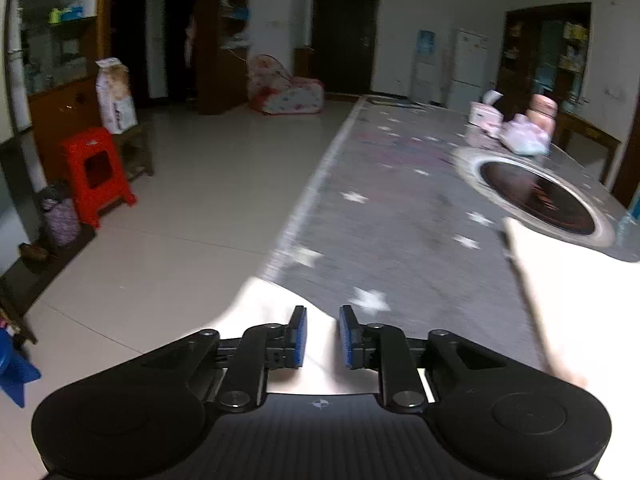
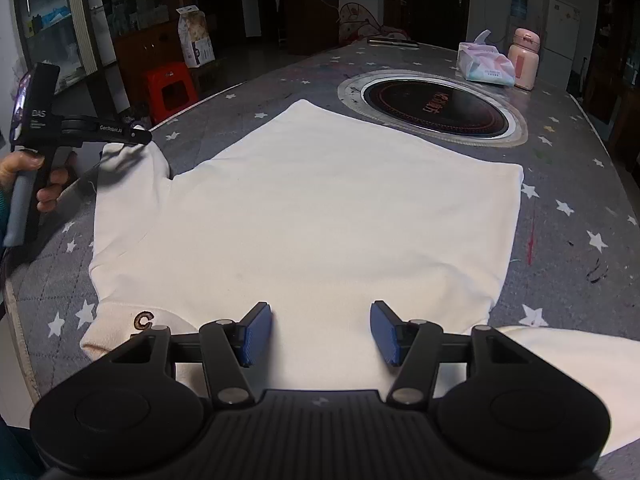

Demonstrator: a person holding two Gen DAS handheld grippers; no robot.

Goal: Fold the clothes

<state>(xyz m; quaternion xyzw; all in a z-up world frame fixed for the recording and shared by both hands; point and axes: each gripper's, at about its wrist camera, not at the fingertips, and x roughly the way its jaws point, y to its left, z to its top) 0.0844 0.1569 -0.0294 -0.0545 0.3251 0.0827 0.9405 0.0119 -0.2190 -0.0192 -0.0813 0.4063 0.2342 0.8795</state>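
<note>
A cream sweatshirt (image 2: 312,216) lies spread flat on the grey star-patterned tabletop (image 2: 568,184), just on the near side of the round black hob (image 2: 432,110) set into it; the hob is the mark for everything here. The body of the sweatshirt runs across the view, its far edge almost touching the hob's metal rim, and one sleeve (image 2: 128,176) sticks out at the end away from the pink bottle (image 2: 524,60). The left gripper (image 2: 138,136) sits at the cuff of that sleeve, on the side of the hob towards the red stool (image 2: 170,90); its jaws are a little apart in its own view, with cream cloth under them, and whether the pads pinch the cloth I cannot tell. The right gripper (image 2: 320,330) hangs over the near hem, on the opposite side of the sweatshirt from the hob, its jaws apart and holding nothing. So the sleeve lies right at the left gripper and well off from the right one; the fold most likely starts there, bringing the sleeve inward across the body, roughly parallel to the hob's near rim
</note>
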